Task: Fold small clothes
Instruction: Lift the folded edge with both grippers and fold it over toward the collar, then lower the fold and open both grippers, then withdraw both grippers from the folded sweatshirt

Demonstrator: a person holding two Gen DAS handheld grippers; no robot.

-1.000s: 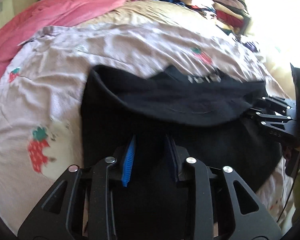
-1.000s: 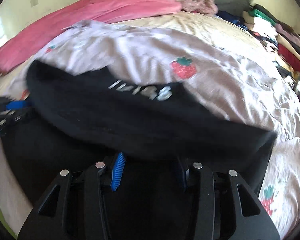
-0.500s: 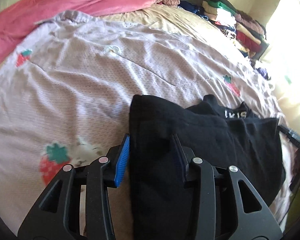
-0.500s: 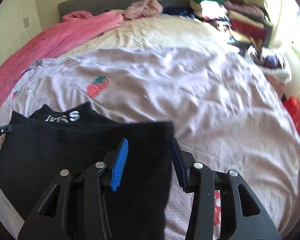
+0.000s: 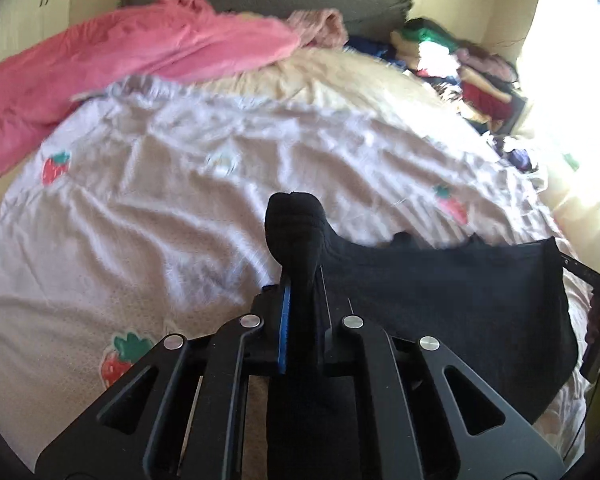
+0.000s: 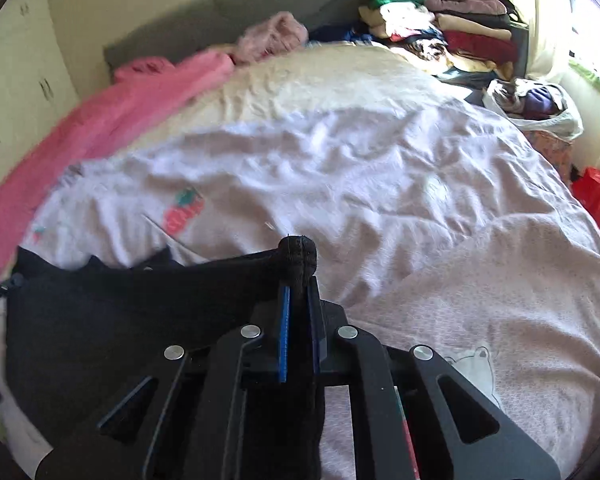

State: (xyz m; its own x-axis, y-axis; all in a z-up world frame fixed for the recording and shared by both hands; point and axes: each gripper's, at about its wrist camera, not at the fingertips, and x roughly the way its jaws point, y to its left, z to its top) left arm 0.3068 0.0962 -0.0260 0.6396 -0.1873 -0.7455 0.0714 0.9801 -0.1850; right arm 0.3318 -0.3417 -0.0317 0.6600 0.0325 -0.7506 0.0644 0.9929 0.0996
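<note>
Black garment (image 5: pixel 452 292) stretched sideways between hand-held grippers

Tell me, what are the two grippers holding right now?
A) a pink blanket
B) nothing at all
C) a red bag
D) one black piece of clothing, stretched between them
D: the left gripper and the right gripper are each shut on a bunched corner of the same black fabric garment, which spans between them above the pale strawberry-print bedsheet.
</note>
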